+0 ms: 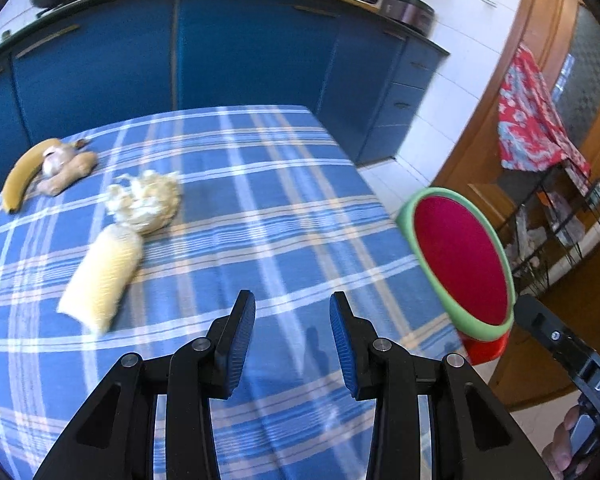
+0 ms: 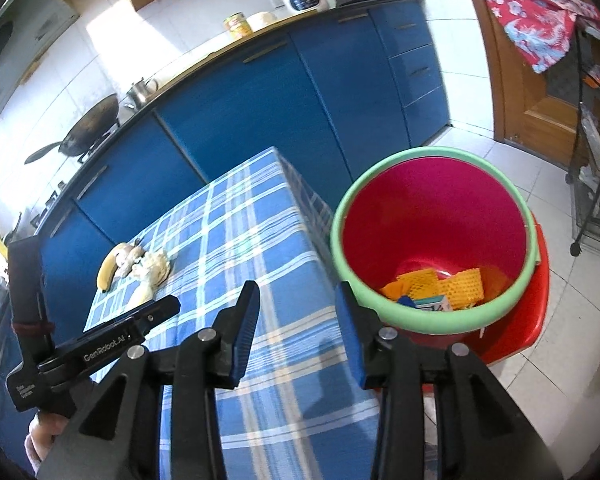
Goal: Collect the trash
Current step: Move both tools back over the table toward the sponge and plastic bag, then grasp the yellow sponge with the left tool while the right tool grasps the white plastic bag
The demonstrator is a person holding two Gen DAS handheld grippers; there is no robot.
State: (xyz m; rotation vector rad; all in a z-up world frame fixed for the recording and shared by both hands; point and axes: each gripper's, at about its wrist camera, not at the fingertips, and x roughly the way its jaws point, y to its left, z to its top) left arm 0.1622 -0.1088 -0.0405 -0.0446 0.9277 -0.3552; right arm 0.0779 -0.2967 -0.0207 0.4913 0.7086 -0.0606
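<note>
We find the counter (image 1: 260, 208), under a blue plaid cloth, carrying all the remaining items on its far-left part. The waste bin (image 2: 432, 216), red inside with a green rim, stands off the counter's right edge and already holds orange foam netting and a small carton.

We judge the next pickup to be the white foam sleeve (image 1: 102, 276). From the left claw (image 1: 292, 344) it lies ahead and to the left, its long axis running from near-left to far-right, toward the crumpled clear plastic bag (image 1: 148, 200) that touches its far end. Beyond these lie a banana (image 1: 20, 176), a ginger root (image 1: 70, 172) and a garlic bulb (image 1: 56, 158), close together.

The left claw is released, nothing between its pads, and is the nearer one to the sleeve. The right claw (image 2: 296, 332) is likewise released and empty, sitting by the bin rim, well apart from the litter.
</note>
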